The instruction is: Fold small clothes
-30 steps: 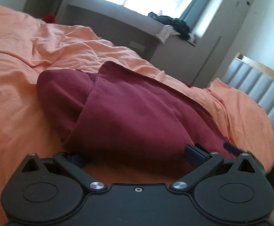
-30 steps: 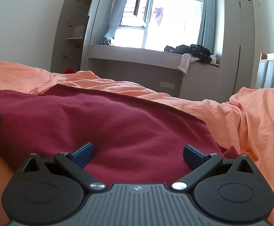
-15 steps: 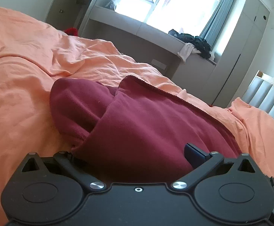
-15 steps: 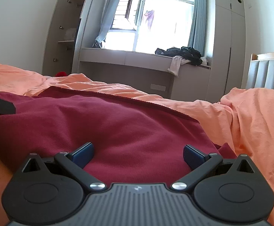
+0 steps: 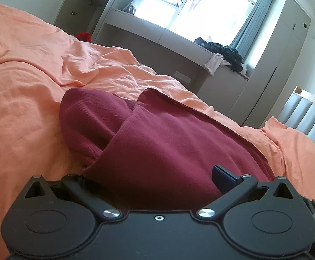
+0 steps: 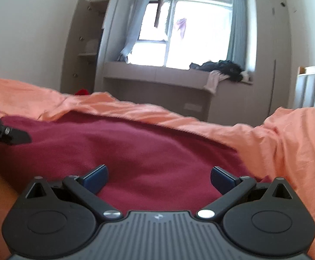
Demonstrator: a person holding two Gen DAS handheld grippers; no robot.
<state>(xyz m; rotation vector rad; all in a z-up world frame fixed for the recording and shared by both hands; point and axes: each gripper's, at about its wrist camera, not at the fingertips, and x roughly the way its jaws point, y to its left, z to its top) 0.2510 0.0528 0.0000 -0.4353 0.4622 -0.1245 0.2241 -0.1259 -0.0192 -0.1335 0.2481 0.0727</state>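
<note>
On wrinkled orange sheet [image 5: 27, 91], ribbed maroon garment [image 5: 168, 143]

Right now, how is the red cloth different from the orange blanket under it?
The red cloth is dark maroon; the orange blanket is pale orange. The red cloth is small and lies on top; the orange blanket spreads well past it, covering the bed. The red cloth has a folded-over flap; the orange blanket is only rumpled. Both are soft and wrinkly.

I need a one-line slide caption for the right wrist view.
Open right hand-held gripper over a maroon garment on an orange bedsheet, window behind.
</note>
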